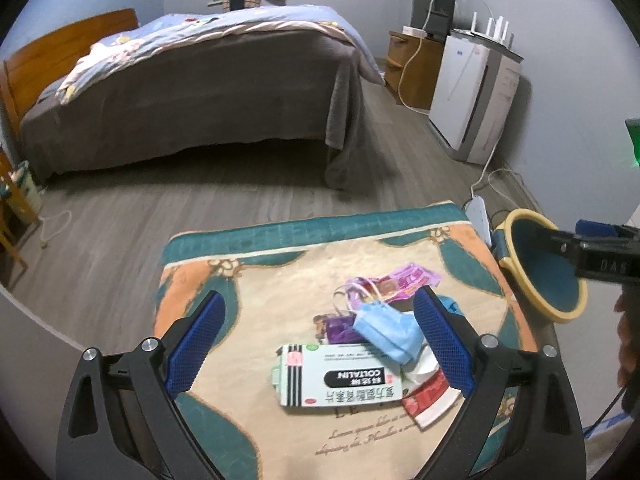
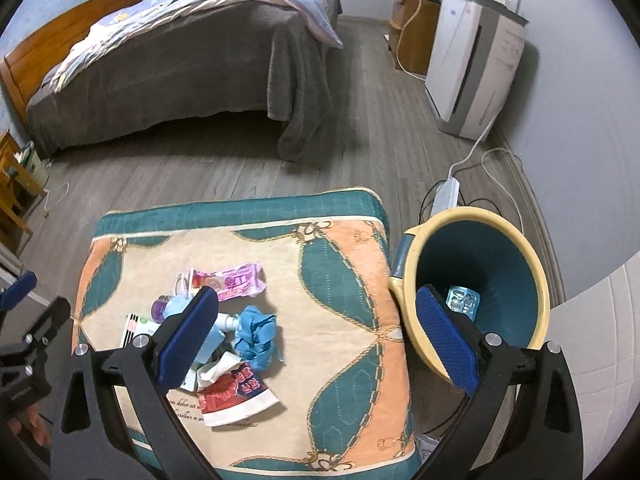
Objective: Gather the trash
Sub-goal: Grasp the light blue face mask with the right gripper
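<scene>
trash (image 2: 224,332) mostly lies on the cloth-covered table (image 2: 352,280); only a blister pack (image 2: 463,299) sits in the bin (image 2: 516,240), right; left gripper (image 1: 320,344) and right gripper (image 2: 316,336) both gape, empty.

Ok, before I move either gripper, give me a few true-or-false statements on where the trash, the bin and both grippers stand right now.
1. The trash bin already holds a blister pack. True.
2. The left gripper is clamped on the blue face mask. False: its jaws are wide open, and the mask lies on the cloth.
3. The medicine box lies flat on the patterned cloth. True.
4. The bin stands in the middle of the cloth. False: it stands off the cloth's right edge.
5. The right gripper holds the crumpled blue glove. False: it is open and empty.
</scene>
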Motion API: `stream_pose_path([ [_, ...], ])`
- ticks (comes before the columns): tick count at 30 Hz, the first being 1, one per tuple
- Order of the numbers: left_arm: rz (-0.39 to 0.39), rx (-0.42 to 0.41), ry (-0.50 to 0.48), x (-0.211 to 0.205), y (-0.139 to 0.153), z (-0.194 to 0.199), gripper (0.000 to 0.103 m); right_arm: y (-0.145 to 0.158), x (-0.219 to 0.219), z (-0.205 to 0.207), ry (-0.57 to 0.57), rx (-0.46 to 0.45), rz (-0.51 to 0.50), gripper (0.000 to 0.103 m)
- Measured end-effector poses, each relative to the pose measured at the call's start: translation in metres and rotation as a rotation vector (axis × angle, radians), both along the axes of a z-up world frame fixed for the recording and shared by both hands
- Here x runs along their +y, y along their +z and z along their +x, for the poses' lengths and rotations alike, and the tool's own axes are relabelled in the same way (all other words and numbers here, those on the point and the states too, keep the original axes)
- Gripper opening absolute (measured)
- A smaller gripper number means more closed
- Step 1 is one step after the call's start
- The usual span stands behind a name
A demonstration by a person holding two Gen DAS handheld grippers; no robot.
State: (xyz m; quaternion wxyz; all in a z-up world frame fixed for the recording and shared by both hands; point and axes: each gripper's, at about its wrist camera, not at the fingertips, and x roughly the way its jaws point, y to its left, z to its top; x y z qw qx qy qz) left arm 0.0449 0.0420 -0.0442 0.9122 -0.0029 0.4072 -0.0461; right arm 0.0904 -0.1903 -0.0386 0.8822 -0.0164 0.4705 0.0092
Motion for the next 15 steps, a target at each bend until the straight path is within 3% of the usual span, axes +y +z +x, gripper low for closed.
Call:
stream_pose_path([
  [4,0.020,-0.003,0.019,0.011,-0.002,-0.002,0.094,-0.012,0.010,-0.003,0.037,0.037,-0.001,0.097],
  [15,0.095,0.022,-0.020,0.019,-0.014,-0.001,0.094,-0.053,0.012,-0.001,0.004,0.141,0.033,0.097],
])
